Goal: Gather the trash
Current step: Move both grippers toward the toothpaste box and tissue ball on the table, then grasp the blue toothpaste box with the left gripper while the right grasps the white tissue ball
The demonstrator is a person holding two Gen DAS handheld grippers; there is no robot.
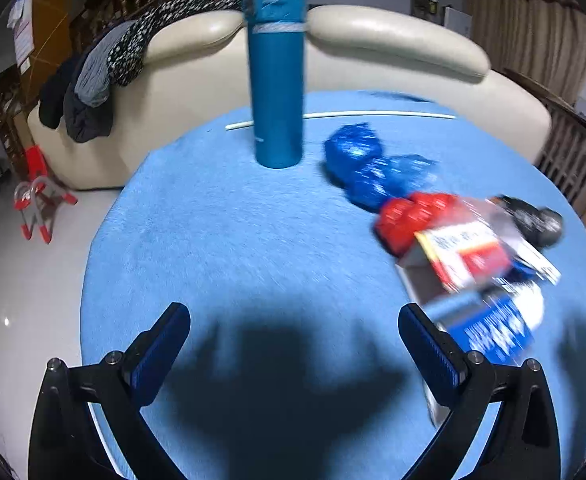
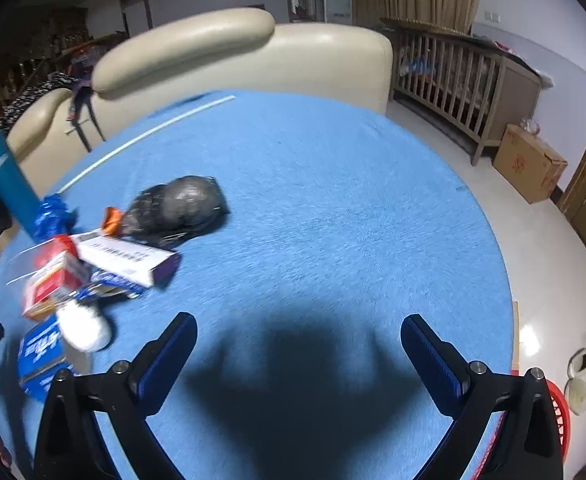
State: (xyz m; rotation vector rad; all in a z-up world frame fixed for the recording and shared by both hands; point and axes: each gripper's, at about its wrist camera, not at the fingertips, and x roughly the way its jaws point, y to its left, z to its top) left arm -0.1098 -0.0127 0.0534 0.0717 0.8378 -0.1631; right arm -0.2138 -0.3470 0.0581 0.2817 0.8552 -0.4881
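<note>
A heap of trash lies on the blue round table (image 1: pixel 221 240). It holds a crumpled blue plastic bag (image 1: pixel 369 164), a red wrapper (image 1: pixel 413 216), a red and yellow carton (image 1: pixel 469 260), a blue box (image 1: pixel 497 332) and a dark bag (image 1: pixel 533 220). My left gripper (image 1: pixel 295 316) hovers open over bare cloth, left of the heap. From the right wrist the heap sits at the left: dark bag (image 2: pixel 181 208), white and purple box (image 2: pixel 133 260), red carton (image 2: pixel 53 280), white wad (image 2: pixel 85 328), blue box (image 2: pixel 41 356). My right gripper (image 2: pixel 299 326) is open, nothing between its fingers.
A tall teal bottle (image 1: pixel 277 72) stands upright at the table's far side, before a white rod (image 1: pixel 373 114). A cream sofa (image 1: pixel 373 48) lies behind. A wooden crib (image 2: pixel 453 76) and cardboard box (image 2: pixel 529 164) stand at the right; a red basket (image 2: pixel 559 412) shows below the table edge.
</note>
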